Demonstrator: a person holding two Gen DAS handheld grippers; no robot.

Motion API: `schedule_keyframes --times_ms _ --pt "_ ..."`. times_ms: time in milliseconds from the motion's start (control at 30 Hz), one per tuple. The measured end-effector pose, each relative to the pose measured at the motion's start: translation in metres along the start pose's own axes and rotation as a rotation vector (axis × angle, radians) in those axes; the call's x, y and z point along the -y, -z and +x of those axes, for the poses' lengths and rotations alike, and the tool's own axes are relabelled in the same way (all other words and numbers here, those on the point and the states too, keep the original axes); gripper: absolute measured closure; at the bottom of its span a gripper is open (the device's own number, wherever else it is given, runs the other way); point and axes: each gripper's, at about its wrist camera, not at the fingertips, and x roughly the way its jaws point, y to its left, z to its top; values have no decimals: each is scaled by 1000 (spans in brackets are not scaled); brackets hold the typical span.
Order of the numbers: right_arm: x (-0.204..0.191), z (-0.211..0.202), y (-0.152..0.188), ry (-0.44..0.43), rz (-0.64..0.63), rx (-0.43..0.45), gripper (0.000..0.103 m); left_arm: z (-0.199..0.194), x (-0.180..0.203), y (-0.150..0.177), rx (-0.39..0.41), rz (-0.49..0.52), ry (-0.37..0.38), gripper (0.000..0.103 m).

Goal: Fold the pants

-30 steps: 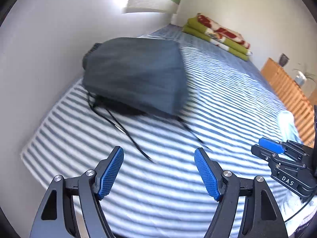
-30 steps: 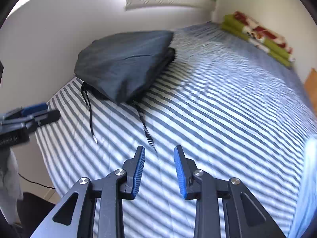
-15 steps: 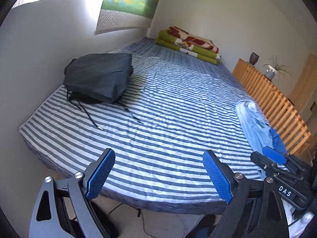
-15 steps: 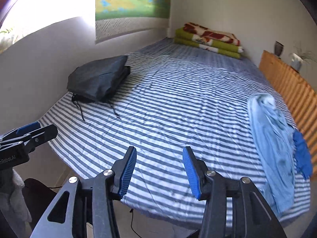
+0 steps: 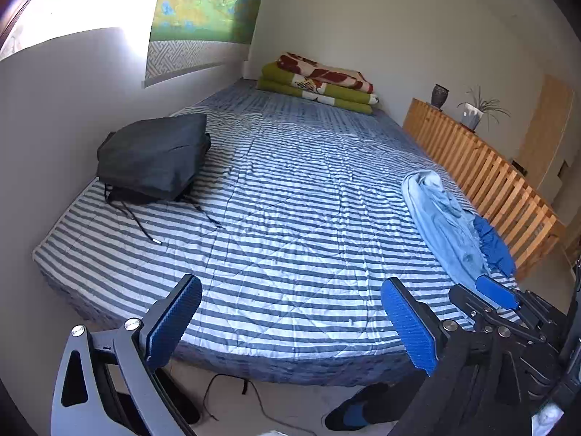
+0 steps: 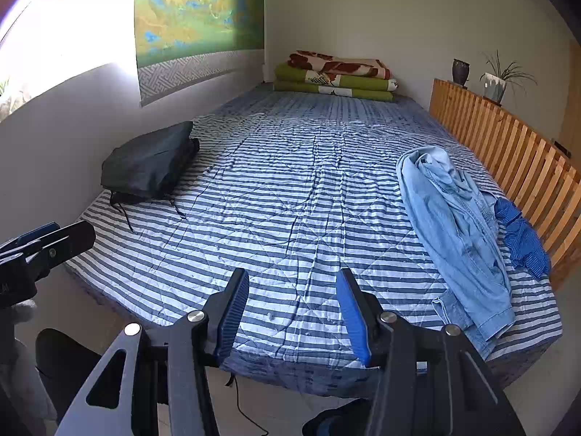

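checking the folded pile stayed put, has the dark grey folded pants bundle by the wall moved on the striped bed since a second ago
No. The dark grey folded pants bundle still lies at the same corner of the striped bed against the wall; only the cameras pulled back.

Daylight glare blown out upper left; room bright, frames sharp; fisheye bending, dark vignette at corners.

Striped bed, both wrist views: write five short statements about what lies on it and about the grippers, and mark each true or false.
1. The dark grey folded pants lie by the wall, on the blue-and-white striped bed. True.
2. The left gripper grips the pants. False: it is open and empty.
3. The crumpled light blue garment lies near the wooden slatted rail. True.
4. The right gripper holds cloth. False: nothing is between its pads.
5. The green folded blankets lie on the floor. False: they are at the bed's far end.
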Motion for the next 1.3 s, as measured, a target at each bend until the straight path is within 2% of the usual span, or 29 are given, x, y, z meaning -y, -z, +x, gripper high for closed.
schedule_keyframes --times_ms 333,467,933,1300 --pt "-10 35 3 18 -10 -59 57 32 -22 11 -55 -24 -42 1" --pt "-14 41 3 29 -21 -64 57 42 -28 12 -60 -13 -80 1" --pt "-9 58 5 48 -14 -95 57 64 -39 14 -85 -30 -124 1" --pt "-4 61 5 36 2 -108 57 77 -34 16 -105 -8 -113 1"
